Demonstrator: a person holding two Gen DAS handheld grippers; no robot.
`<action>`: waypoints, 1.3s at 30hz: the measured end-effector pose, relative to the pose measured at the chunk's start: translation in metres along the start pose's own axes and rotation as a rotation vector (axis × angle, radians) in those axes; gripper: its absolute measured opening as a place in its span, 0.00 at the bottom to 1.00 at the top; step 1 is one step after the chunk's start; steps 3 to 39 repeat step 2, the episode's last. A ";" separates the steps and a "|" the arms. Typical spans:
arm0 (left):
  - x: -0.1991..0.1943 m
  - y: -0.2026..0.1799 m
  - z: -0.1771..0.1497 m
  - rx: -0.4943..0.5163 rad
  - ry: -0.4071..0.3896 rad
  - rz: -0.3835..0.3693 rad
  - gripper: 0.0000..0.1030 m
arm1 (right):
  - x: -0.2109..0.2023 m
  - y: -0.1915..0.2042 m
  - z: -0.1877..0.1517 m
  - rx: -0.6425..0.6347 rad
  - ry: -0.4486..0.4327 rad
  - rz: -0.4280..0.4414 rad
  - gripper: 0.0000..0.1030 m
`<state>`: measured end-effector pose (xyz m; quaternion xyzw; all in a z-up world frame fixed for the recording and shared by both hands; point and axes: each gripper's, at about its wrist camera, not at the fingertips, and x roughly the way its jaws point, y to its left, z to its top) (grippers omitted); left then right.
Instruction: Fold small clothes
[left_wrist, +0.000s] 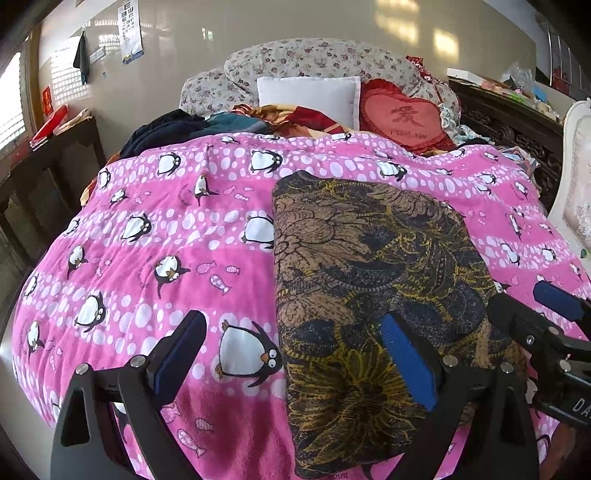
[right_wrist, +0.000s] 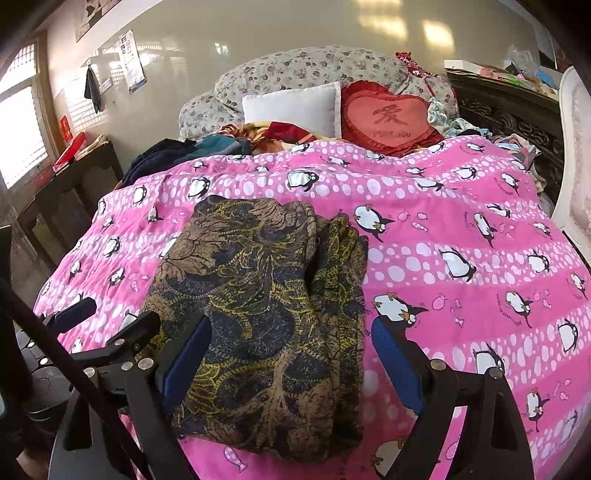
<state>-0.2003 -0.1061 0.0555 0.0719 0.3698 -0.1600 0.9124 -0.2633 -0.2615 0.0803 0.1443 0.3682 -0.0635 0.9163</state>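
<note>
- Two tools hover side by side over the near edge of the bed: the left hand-held gripper and the right hand-held gripper, both with jaws spread wide and nothing pinched between the blue pads.
- The folded garment (brown, with a dark blue and yellow floral print) lies flat on the pink penguin blanket, its length running away from the cameras.
- The left tool's right finger stands over the garment, its other finger over bare blanket.
- The right tool's left finger stands over the garment; the other sits just beside its right edge.
- A white pillow and a red heart cushion rest at the far end.
</note>
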 end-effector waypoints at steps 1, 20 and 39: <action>0.000 0.002 0.001 -0.002 0.005 -0.006 0.93 | 0.000 -0.001 0.000 0.001 0.001 0.004 0.89; 0.000 0.006 0.003 -0.002 0.013 -0.011 0.93 | 0.000 -0.002 0.000 0.002 0.001 0.007 0.89; 0.000 0.006 0.003 -0.002 0.013 -0.011 0.93 | 0.000 -0.002 0.000 0.002 0.001 0.007 0.89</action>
